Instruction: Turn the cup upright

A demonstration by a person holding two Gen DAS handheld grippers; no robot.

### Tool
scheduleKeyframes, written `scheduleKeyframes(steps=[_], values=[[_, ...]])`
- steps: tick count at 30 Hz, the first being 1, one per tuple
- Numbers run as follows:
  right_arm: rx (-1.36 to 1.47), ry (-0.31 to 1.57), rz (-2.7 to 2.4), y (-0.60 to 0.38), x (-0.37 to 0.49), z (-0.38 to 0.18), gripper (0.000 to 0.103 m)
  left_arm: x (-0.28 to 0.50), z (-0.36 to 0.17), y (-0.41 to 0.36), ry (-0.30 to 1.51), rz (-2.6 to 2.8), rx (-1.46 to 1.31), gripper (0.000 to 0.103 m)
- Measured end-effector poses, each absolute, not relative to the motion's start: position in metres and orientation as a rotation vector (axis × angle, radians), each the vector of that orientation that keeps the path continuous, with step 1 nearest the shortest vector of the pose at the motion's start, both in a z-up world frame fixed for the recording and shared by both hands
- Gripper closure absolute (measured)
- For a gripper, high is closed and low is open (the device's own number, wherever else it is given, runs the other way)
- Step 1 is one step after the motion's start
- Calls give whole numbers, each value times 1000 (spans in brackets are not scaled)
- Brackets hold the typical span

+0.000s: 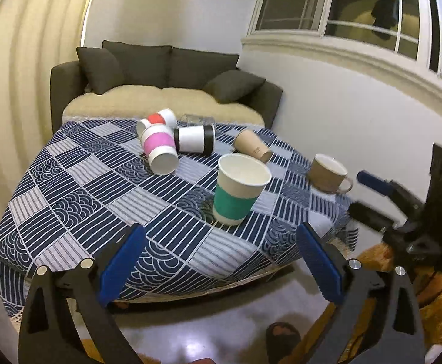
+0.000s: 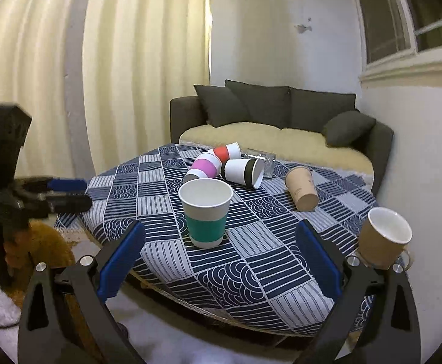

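Observation:
A green-banded paper cup [image 1: 238, 189] [image 2: 205, 214] stands upright on the blue patterned tablecloth [image 1: 99, 200] [image 2: 251, 261]. A pink-banded cup [image 1: 159, 148] [image 2: 204, 168], a red-banded cup [image 1: 157, 119] [image 2: 225, 151], a black-banded cup [image 1: 194, 139] [image 2: 243, 171] and a plain brown paper cup [image 1: 252, 145] [image 2: 301, 192] lie on their sides behind it. My left gripper [image 1: 221, 261] is open and empty, near the table's front edge. My right gripper [image 2: 221, 261] is open and empty too, and shows at the right of the left wrist view [image 1: 369, 194].
A brown mug [image 1: 328, 174] [image 2: 383, 236] stands upright near the table's right edge. A clear glass [image 1: 198, 119] [image 2: 262, 159] lies at the back. A dark sofa [image 1: 166, 82] [image 2: 281, 115] is behind the table. Curtains hang left, a wall and window right.

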State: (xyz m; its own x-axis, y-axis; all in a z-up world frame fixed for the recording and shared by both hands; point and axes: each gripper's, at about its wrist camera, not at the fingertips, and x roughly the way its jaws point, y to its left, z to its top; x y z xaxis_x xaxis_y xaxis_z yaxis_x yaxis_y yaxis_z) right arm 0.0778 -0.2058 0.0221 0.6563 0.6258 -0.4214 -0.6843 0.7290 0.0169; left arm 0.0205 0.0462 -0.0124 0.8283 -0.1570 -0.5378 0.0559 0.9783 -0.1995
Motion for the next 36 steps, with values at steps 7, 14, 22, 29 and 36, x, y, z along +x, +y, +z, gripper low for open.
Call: scheduleKeyframes(steps=[7,14,22,29,36], values=[[-55,477,756,-218,96,17,5,28,-19,29,611,-96,-86,6],[-35,502,766,-221,101,15,5,30,-19,28,598,-69,-82,6],[-54,500,783,-221,97,19,5,29,-18,30,602,-67,-89,6],[-87,470,791,-226,83,31,5,24,-13,30,569,-77,-85,6],[-112,465,810,-224,78,29,5,14,-7,38,536,-83,-113,6]])
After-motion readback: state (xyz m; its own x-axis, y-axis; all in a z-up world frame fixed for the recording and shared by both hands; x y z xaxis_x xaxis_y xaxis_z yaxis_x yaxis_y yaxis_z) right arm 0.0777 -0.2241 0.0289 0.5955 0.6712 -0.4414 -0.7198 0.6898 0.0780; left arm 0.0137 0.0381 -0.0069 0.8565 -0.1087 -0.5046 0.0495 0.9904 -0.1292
